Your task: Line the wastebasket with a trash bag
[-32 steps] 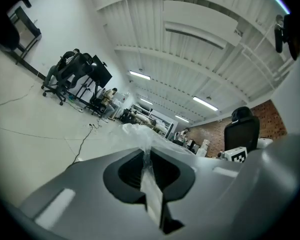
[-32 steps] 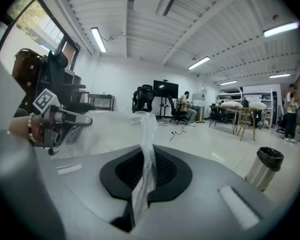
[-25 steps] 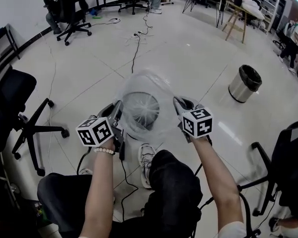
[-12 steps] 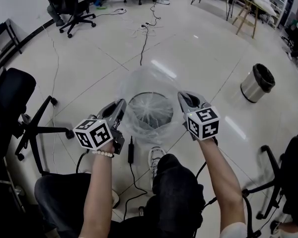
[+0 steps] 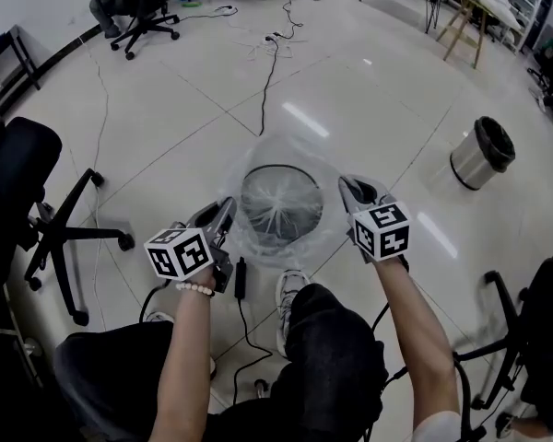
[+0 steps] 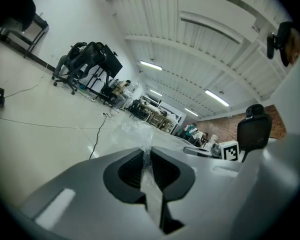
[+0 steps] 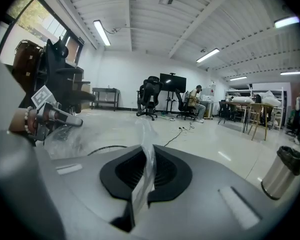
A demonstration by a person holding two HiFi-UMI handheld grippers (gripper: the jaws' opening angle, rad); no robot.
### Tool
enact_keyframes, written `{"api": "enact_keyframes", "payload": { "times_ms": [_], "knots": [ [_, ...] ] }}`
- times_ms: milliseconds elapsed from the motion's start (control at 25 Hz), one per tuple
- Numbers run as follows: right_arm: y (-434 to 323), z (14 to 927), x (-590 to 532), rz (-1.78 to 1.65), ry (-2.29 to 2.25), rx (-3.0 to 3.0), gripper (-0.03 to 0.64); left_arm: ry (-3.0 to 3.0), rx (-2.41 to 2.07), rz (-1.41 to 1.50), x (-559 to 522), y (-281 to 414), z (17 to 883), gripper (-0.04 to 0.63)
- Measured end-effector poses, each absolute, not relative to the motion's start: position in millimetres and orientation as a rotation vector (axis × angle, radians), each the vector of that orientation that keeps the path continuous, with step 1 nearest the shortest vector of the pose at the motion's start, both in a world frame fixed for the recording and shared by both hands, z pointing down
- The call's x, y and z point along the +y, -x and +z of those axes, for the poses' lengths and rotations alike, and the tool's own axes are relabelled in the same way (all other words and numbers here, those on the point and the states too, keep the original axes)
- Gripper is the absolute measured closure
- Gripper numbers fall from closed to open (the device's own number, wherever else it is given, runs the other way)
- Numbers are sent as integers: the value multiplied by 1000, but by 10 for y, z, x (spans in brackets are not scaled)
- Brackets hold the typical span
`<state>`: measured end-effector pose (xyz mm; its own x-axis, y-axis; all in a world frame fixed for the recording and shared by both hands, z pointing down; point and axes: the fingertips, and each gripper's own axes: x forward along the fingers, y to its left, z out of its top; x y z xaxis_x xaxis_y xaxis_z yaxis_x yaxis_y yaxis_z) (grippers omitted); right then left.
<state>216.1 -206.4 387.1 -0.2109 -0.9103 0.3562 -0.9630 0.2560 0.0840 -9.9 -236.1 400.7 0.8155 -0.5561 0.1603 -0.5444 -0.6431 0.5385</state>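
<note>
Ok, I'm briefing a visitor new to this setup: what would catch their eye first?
The clear trash bag draws the eye first: it is stretched between the left tool and right tool, each shut on its edge, over the round wastebasket mid-floor. Next come the steel bin with a black liner, standing apart at right, and the black office chair at left.

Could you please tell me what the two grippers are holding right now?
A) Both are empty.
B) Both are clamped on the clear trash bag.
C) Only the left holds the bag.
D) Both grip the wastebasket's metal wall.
B: the left gripper and the right gripper each show clear film pinched between closed jaws, and the head view shows the trash bag spread between them over the wastebasket.
</note>
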Motion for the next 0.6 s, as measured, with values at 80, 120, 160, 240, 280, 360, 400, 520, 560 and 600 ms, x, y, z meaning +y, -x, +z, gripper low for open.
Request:
{"api": "enact_keyframes", "payload": {
  "times_ms": [80, 120, 160, 240, 280, 360, 400, 520, 560, 600],
  "knots": [
    [-2198, 3960, -2103, 261, -1706, -2176, 615, -2403, -843, 16, -2411, 116, 4109, 583],
    [-2237, 4026, -2124, 298, -1701, -2159, 615, -2397, -866, 51, -2437, 129, 4183, 583],
    [-2278, 4104, -2136, 334, -1694, -2140, 615, -2388, -893, 90, -2463, 154, 4273, 583],
    [-2325, 4267, -2157, 382, -1671, -2111, 615, -2361, -941, 160, -2513, 242, 4455, 583],
    [-2324, 4335, -2176, 395, -1659, -2107, 615, -2353, -953, 180, -2538, 288, 4518, 583],
    [-2302, 4430, -2226, 406, -1638, -2112, 615, -2356, -953, 197, -2583, 320, 4575, 583],
    [-2290, 4469, -2251, 406, -1627, -2115, 615, -2361, -953, 199, -2609, 312, 4590, 583],
    [-2261, 4646, -2310, 429, -1594, -2088, 615, -2354, -991, 215, -2719, 326, 4666, 583],
    [-2266, 4749, -2315, 454, -1580, -2063, 615, -2342, -1018, 243, -2747, 364, 4737, 583],
    [-2278, 4868, -2311, 487, -1561, -2037, 615, -2325, -1044, 280, -2762, 410, 4836, 583]
  ]
}}
